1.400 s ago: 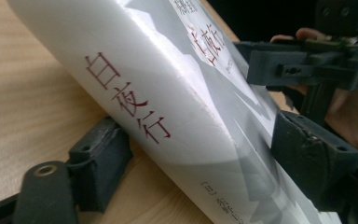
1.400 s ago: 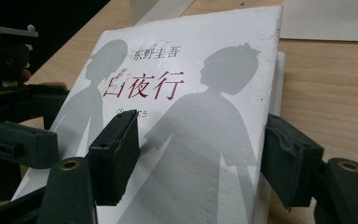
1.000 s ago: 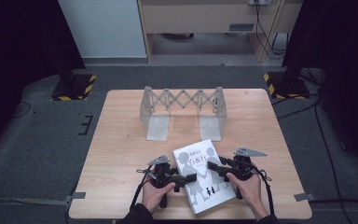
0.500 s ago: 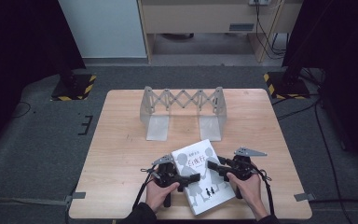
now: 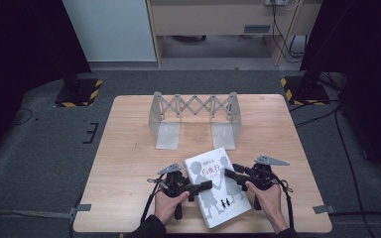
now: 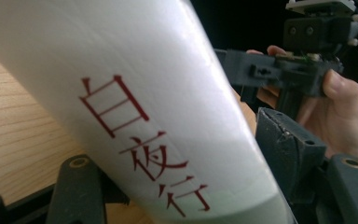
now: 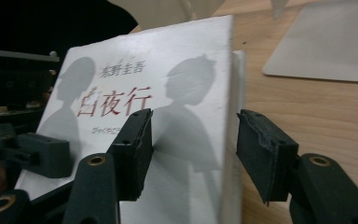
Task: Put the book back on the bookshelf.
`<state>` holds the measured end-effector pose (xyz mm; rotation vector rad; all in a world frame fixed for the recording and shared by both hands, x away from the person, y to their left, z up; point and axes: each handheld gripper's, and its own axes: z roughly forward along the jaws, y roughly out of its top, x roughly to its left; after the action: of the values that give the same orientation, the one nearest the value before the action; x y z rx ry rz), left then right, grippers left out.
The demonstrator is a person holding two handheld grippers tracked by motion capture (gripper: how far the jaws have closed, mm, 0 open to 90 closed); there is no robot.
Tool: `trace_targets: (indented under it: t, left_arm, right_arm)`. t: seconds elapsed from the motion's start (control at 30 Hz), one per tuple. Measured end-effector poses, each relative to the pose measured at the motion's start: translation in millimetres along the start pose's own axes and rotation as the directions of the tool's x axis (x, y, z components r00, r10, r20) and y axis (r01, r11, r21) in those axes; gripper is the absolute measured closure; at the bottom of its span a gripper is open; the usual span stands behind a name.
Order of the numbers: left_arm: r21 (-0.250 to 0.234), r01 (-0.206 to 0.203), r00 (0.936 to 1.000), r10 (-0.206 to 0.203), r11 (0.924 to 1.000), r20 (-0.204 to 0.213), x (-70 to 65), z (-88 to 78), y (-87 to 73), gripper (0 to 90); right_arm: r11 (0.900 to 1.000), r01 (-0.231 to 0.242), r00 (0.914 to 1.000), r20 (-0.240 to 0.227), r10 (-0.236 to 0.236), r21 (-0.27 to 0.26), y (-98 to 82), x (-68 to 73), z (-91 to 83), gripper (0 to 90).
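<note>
Dark curtains and grey carpet ring the wooden table (image 5: 129, 148), where a folding rack (image 5: 194, 106) stands at the far side. Near the front edge lies a white book (image 5: 217, 188) between both hands. From above, the left gripper (image 5: 198, 188) meets its spine edge, the right gripper (image 5: 233, 174) its opposite edge. Up close, the left gripper view catches red spine characters 白夜行; its jaws have just been closing around the spine, though contact can't be told. Over in the right gripper view, the cover shows two grey silhouettes, the same red title, and jaws spread astride the book's edge, one pad (image 7: 133, 151) on the cover.
</note>
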<state>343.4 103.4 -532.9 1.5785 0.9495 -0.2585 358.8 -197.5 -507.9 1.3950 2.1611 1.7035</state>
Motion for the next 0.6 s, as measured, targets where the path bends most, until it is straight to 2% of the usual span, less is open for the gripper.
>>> trace_targets:
  t: [0.13,0.27,0.43,0.5,0.6]
  left_arm:
    - [-0.004,0.001,1.0000,-0.001,1.0000,0.010,-4.1,-2.7,3.6,36.9]
    - [0.001,0.003,0.9999,-0.003,1.0000,0.017,-5.6,-5.0,6.4,38.8]
    - [0.001,0.013,0.9997,-0.013,0.9999,0.020,-4.5,-7.0,8.8,39.8]
    - [-0.004,0.021,0.9995,-0.021,0.9998,0.023,-3.9,-9.0,10.5,41.2]
    - [-0.014,0.011,0.9998,-0.011,0.9998,0.019,-5.3,-14.6,15.2,43.0]
  right_arm:
    - [1.000,0.000,0.9992,0.041,0.000,-0.018,1.7,-7.0,-9.1,42.3]
    - [1.000,0.002,0.9998,0.019,-0.002,-0.031,1.2,-6.9,-13.0,44.7]
    - [0.999,-0.007,0.9997,-0.022,0.007,-0.031,0.5,-3.1,-9.3,46.8]
    - [0.999,-0.004,0.9997,-0.023,0.003,-0.032,1.4,-2.5,-9.1,46.6]
    - [0.999,-0.002,1.0000,-0.007,0.002,-0.046,3.3,-4.6,-12.8,46.6]
